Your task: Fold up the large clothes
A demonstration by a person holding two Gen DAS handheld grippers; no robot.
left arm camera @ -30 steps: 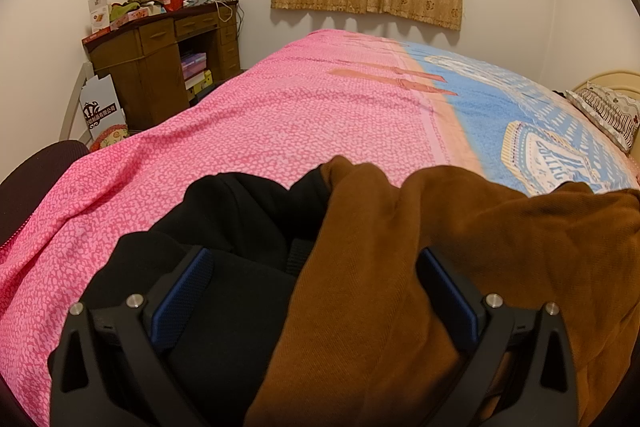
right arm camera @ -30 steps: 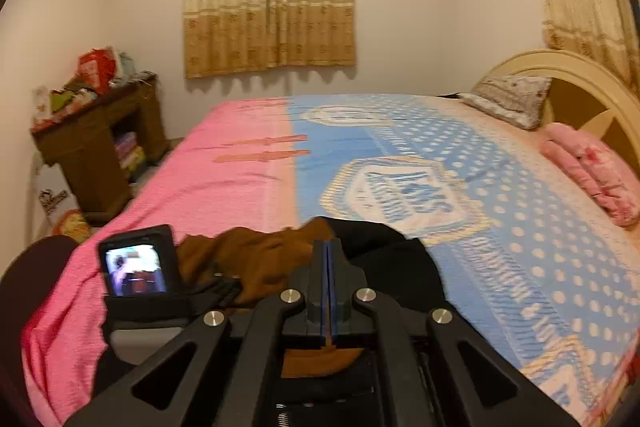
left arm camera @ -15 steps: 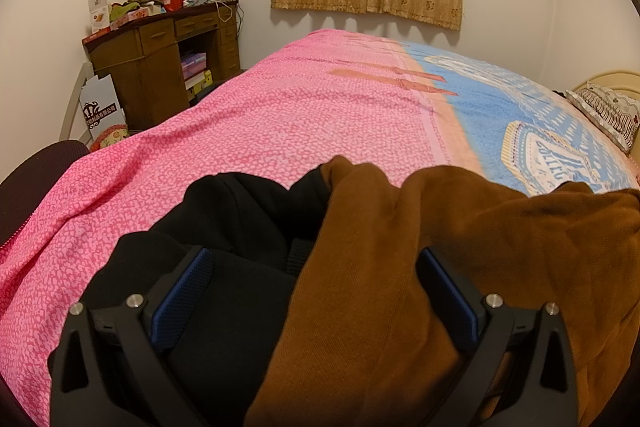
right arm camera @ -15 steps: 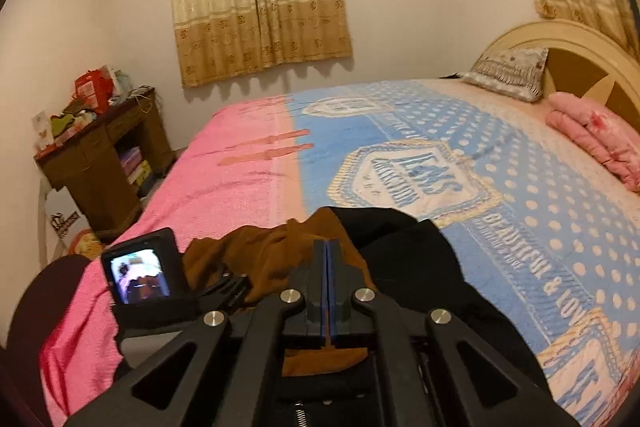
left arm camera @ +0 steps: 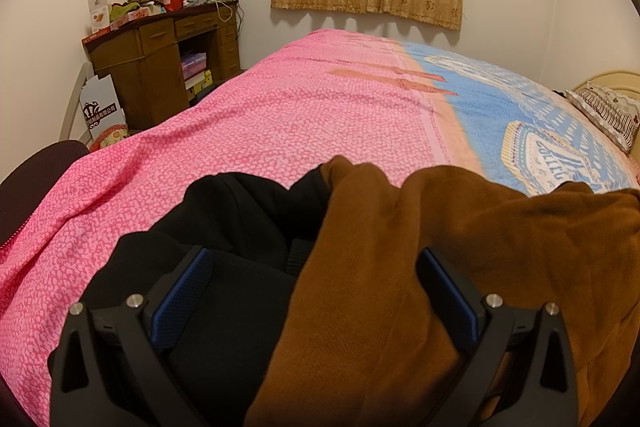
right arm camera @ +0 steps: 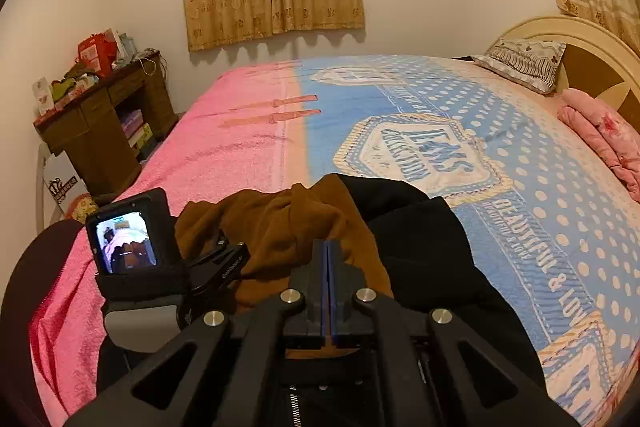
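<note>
A crumpled jacket, black outside (left arm camera: 224, 227) with a brown lining (left arm camera: 460, 251), lies heaped at the lower centre of both views, on the near edge of the bed (left arm camera: 320, 115). The left gripper (left arm camera: 316, 291) stands wide apart, straddling the heap where black meets brown, gripping nothing. The right gripper (right arm camera: 327, 291) is pinched closed on a fold of the brown lining. The step looks like the opening one: taking hold to spread the garment flat. Next, the left probably needs to close on an edge.
</note>
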